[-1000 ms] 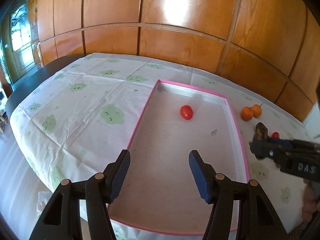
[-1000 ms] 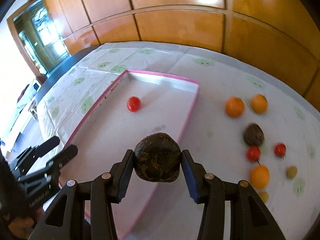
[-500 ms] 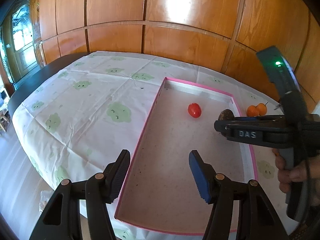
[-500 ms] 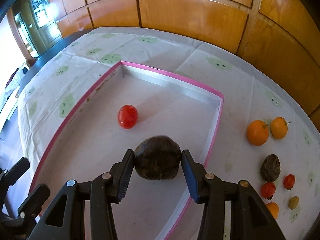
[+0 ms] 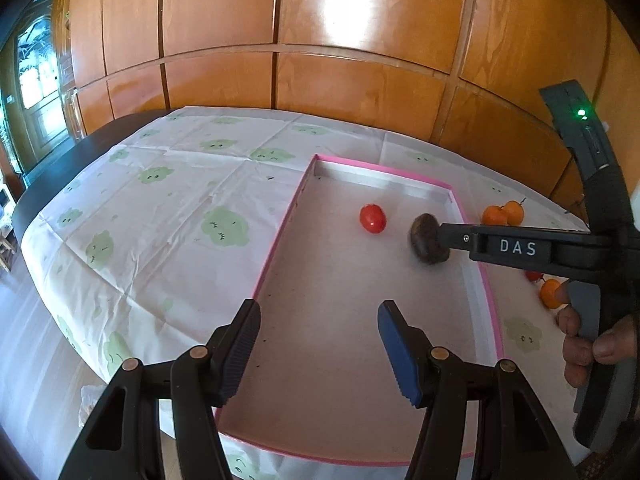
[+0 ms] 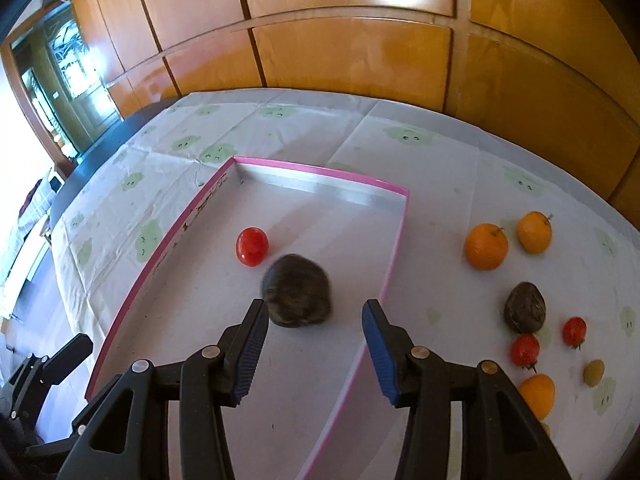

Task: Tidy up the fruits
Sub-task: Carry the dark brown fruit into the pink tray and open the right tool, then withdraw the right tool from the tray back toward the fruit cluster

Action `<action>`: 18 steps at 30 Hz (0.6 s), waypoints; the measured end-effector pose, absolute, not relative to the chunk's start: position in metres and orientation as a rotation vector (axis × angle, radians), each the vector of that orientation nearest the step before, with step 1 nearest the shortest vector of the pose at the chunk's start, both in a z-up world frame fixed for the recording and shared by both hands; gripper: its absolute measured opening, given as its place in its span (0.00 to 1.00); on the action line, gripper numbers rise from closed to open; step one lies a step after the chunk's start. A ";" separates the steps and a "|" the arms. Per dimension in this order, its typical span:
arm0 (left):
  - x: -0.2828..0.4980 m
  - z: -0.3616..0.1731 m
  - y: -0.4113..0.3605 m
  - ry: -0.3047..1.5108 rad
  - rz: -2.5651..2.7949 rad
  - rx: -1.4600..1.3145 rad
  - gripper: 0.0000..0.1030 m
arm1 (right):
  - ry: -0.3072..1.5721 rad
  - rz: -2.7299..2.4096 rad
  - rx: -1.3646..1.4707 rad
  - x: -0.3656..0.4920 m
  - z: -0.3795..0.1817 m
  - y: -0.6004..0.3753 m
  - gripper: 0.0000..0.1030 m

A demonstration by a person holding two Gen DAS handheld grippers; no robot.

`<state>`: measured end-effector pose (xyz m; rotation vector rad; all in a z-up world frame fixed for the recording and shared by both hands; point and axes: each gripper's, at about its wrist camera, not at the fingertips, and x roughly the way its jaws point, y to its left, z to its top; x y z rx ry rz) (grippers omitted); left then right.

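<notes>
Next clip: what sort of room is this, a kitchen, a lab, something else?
Probably a home dining room. A table under a cloth printed with green faces stands against wood wall panels, with a glazed door at left. No kitchen fittings show.

Both tools share one build: matte black plastic arms with triangular cut-outs and round brass-coloured pivot pins. On the left gripper [image 5: 318, 344] and the right gripper [image 6: 315, 342], each finger carries a ribbed pad, dark on the 9 o'clock finger and bright blue on the 3 o'clock finger. Seen side-on, the right tool's arm bears white letters "DAS", a small silver screw and a green light at 1 o'clock.
</notes>
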<state>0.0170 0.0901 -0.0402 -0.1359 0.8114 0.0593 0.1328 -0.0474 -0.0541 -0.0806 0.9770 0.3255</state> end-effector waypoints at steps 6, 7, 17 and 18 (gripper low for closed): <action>0.014 -0.036 0.082 0.806 0.043 -0.121 0.60 | 0.946 0.316 -0.061 0.117 -0.045 -0.061 0.48; 0.014 -0.036 0.081 0.806 0.042 -0.119 0.60 | 0.938 0.313 -0.059 0.113 -0.043 -0.064 0.48; 0.010 -0.033 0.069 0.799 0.017 -0.095 0.60 | 0.896 0.245 -0.061 0.088 -0.030 -0.106 0.48; 0.010 -0.033 0.068 0.800 0.015 -0.093 0.60 | 0.893 0.234 -0.060 0.086 -0.029 -0.113 0.48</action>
